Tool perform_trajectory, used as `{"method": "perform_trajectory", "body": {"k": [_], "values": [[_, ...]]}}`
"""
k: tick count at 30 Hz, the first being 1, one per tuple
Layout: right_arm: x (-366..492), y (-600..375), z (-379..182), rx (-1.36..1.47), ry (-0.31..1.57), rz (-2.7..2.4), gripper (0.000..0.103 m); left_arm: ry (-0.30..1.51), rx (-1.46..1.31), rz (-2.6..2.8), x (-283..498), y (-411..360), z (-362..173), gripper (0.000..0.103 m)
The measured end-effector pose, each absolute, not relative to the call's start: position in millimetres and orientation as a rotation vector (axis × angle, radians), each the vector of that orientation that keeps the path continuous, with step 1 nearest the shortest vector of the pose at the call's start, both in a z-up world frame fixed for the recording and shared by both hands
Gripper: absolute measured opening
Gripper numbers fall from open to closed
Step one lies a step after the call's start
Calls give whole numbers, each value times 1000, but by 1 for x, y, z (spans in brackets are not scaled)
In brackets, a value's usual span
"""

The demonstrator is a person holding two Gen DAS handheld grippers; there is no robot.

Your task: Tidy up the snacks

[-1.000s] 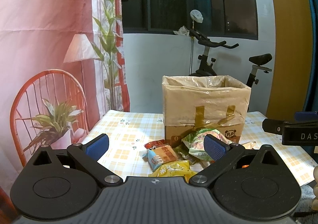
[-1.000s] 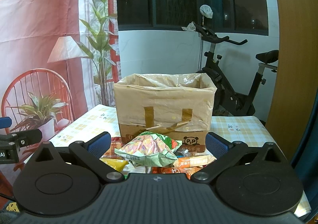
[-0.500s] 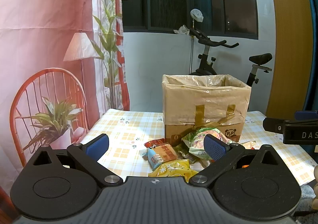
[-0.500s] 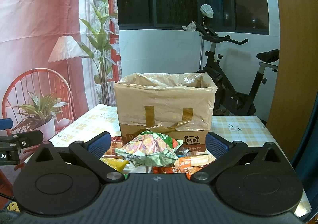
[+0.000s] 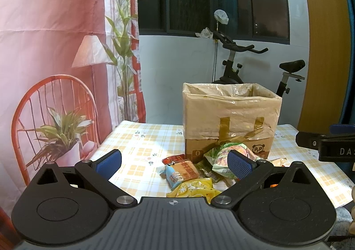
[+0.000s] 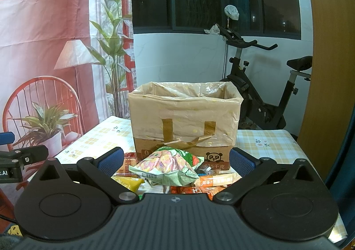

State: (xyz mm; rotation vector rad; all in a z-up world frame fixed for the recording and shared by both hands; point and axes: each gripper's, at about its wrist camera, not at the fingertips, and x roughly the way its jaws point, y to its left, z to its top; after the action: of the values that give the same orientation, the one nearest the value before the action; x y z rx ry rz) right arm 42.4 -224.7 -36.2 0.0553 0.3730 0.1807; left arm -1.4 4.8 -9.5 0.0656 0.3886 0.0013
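Observation:
A pile of snack packets lies on the checked tablecloth in front of a cardboard box (image 5: pixel 230 121) (image 6: pixel 184 121) lined with a plastic bag. On top sits a puffy green chip bag (image 6: pixel 168 167) (image 5: pixel 219 156). Around it lie a blue-and-orange packet (image 5: pixel 180 172), a yellow packet (image 5: pixel 195 187) (image 6: pixel 128 181) and orange and red packets (image 6: pixel 213 181). My left gripper (image 5: pixel 174 162) is open, held short of the pile on its left side. My right gripper (image 6: pixel 175 162) is open too, facing the green bag from the front. Neither touches anything.
The table (image 5: pixel 137 150) is bare to the left of the pile. An exercise bike (image 6: pixel 261 103) stands behind the table by a dark window. A backdrop printed with a chair, lamp and plants (image 5: pixel 55 94) hangs on the left. A wooden panel (image 6: pixel 326 72) rises on the right.
Both grippers have held nearly still, with only a slight drift of the views. The snacks and box have not moved.

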Motion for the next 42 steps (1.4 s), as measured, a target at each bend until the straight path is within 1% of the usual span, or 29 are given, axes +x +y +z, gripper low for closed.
{"method": "perform_trajectory", "body": {"k": [18,24,27,32,34,39,40,42], "values": [[43,-223,-37,59,373,181,103,373,43,31,6,14,-9,102],[50,-228,-25,79,284,209,103,343,4,91,28,28,-9,102],[65,-231,-35,71,268,199,103,335,-17,89,40,32,-16,102],[93,-227,-69,59,340,221,102,373,-32,81,62,36,-38,102],[104,-223,-83,54,386,237,102,395,-28,79,70,35,-47,99],[125,-199,-115,-17,501,300,96,435,-14,72,86,37,-62,98],[128,-194,-120,-29,521,308,93,441,-13,68,88,37,-64,98],[135,-185,-130,-48,565,334,92,456,-8,60,91,36,-69,98]]}}
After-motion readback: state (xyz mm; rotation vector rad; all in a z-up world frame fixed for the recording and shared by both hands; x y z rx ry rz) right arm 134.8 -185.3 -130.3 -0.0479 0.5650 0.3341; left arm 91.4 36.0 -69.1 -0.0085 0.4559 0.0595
